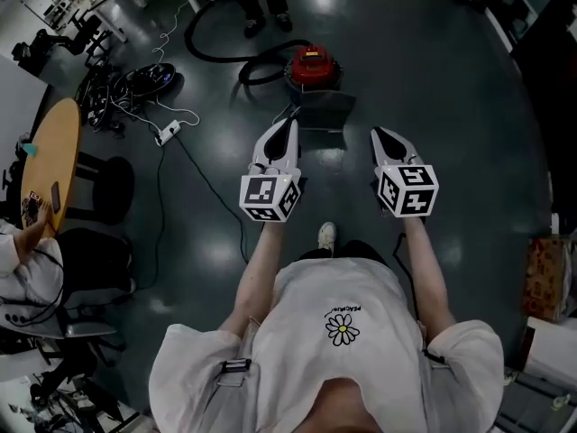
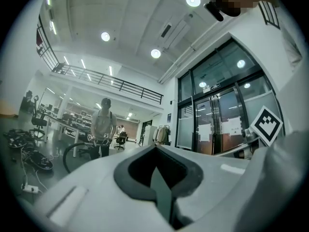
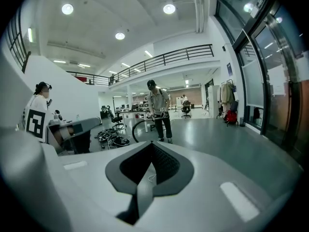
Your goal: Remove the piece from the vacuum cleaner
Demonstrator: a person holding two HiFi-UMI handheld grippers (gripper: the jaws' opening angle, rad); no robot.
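Note:
A red canister vacuum cleaner (image 1: 311, 67) stands on the dark floor ahead of me, with a dark grey part (image 1: 322, 113) lying just in front of it. Its black hose (image 1: 216, 54) loops left and up to a standing person (image 1: 267, 3), who holds its far end. My left gripper (image 1: 290, 123) is raised, shut and empty, its tip near the grey part in the head view. My right gripper (image 1: 378, 134) hovers to the right, also shut and empty. Both gripper views look level across the room: left gripper (image 2: 157, 164), right gripper (image 3: 150, 159), the standing person (image 3: 157, 108) with the hose (image 3: 138, 127).
A round wooden table (image 1: 51, 156) and chairs stand at the left, with a seated person (image 1: 25, 264). Tangled cables (image 1: 126, 88) and a power strip (image 1: 168, 133) lie on the floor left of the vacuum. A cardboard box (image 1: 544, 273) sits at the right. Glass doors (image 2: 219, 122) are nearby.

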